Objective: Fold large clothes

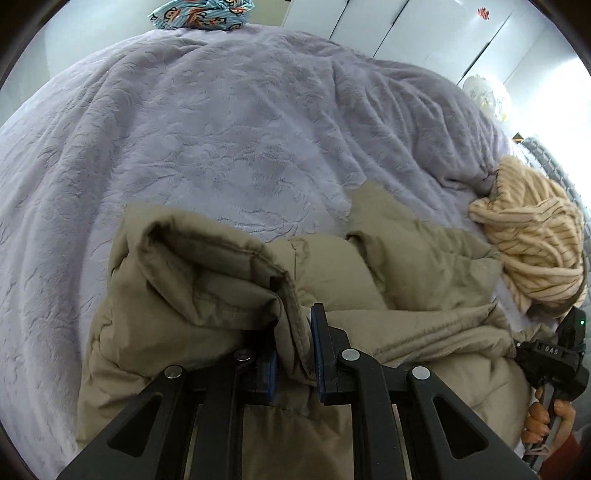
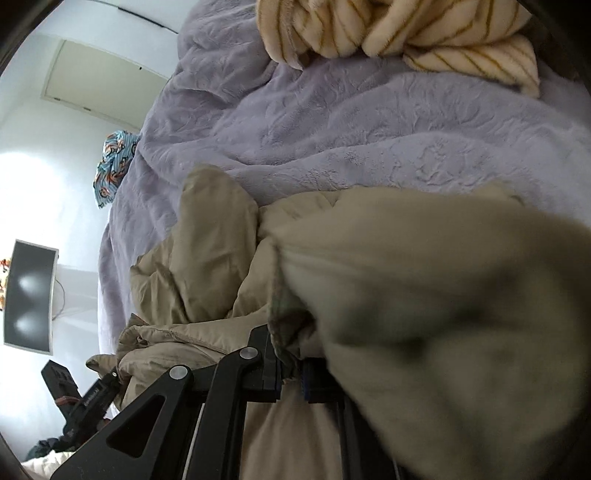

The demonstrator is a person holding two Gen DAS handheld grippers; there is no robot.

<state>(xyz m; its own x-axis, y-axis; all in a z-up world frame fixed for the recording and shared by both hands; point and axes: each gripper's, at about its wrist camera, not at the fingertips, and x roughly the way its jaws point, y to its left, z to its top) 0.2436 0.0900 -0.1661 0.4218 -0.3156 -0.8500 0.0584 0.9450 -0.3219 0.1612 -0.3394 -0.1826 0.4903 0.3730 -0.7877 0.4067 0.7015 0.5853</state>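
On a bed (image 1: 184,140) spread with a lavender plush blanket, we see a padded khaki coat (image 1: 207,280) bunched at the near edge. Left to right in the left wrist view: the coat's folded-over hem rises at our left, and the left claw (image 1: 293,354) is clamped on a seam of it, fabric pinched between the blue-padded fingers (image 1: 318,343). Farther right lies a cream striped garment (image 1: 532,243), touching the coat, and at the far right edge a hand (image 1: 546,421) grips the other tool. In the right wrist view, the right claw (image 2: 290,373) is clenched on a gathered fold of the coat (image 2: 424,280), which billows blurred over its right finger. A blue cartoon-print cloth (image 1: 201,14) sits at the bed's far end.
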